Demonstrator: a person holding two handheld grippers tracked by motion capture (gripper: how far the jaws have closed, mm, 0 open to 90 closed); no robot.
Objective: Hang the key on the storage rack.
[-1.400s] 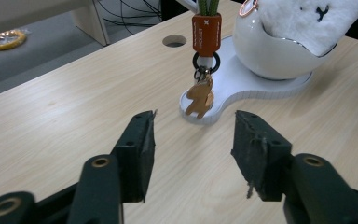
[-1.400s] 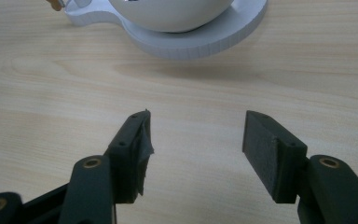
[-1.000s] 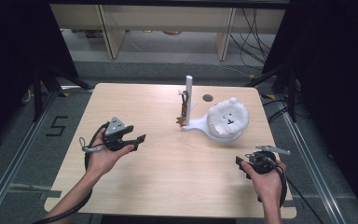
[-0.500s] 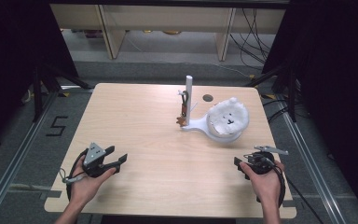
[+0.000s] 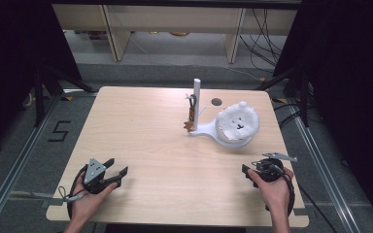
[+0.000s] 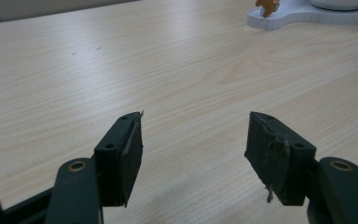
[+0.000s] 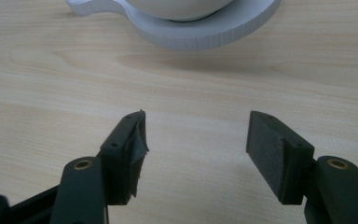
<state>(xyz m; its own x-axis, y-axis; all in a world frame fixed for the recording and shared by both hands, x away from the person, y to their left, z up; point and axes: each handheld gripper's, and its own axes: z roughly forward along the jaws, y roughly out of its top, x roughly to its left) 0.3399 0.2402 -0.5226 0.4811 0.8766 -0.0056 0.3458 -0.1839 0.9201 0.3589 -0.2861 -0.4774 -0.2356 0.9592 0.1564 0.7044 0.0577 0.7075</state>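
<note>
Two black two-jaw grippers sat near the front edge of the pale wooden table [image 5: 150,126], one in each hand. The left gripper [image 5: 117,174] was low over the front left part of the table. Its jaws had just been opening a little and stood wide apart, with nothing between them but bare wood. In the left gripper view, the left gripper [image 6: 193,140] pointed across the table toward the white flat stand [image 6: 307,16], which was well apart from it. The right gripper [image 5: 247,171] was at the front right, and its jaws were wide apart too and held nothing. In the right gripper view, the right gripper [image 7: 196,140] looked straight at the round end of the white flat stand [image 7: 205,35], which was near but not touching.

Farther back, right of the middle, the white flat stand [image 5: 205,130] lay on the table. A round white fluffy toy with a small black face [image 5: 237,124] sat on its wide end. On its thin end a white upright post [image 5: 196,99] stood up, with a small brown figure [image 5: 191,125] at its foot. Just behind, a small dark round hole [image 5: 216,102] showed in the tabletop.
</note>
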